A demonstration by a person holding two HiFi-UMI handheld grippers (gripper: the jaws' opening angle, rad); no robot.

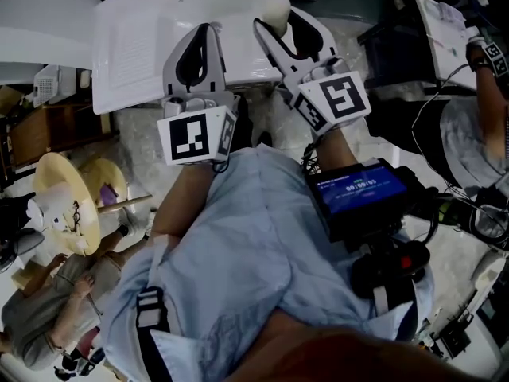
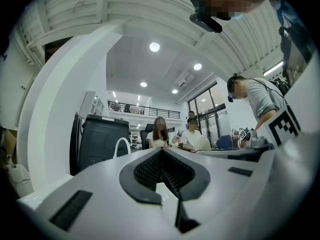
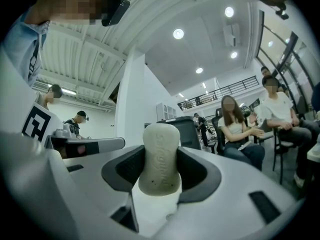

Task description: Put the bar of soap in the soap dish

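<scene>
Right gripper [image 1: 277,21] clamps the upright bar of soap [image 1: 277,9] between part-closed jaws, above the far edge of a white ribbed surface [image 1: 135,46]; left gripper [image 1: 207,32] beside it, jaws together, empty; only the right gripper view shows the soap's embossed lettering, seemingly "Safeguard"; blue screen [image 1: 362,188] text is too small to read.
</scene>
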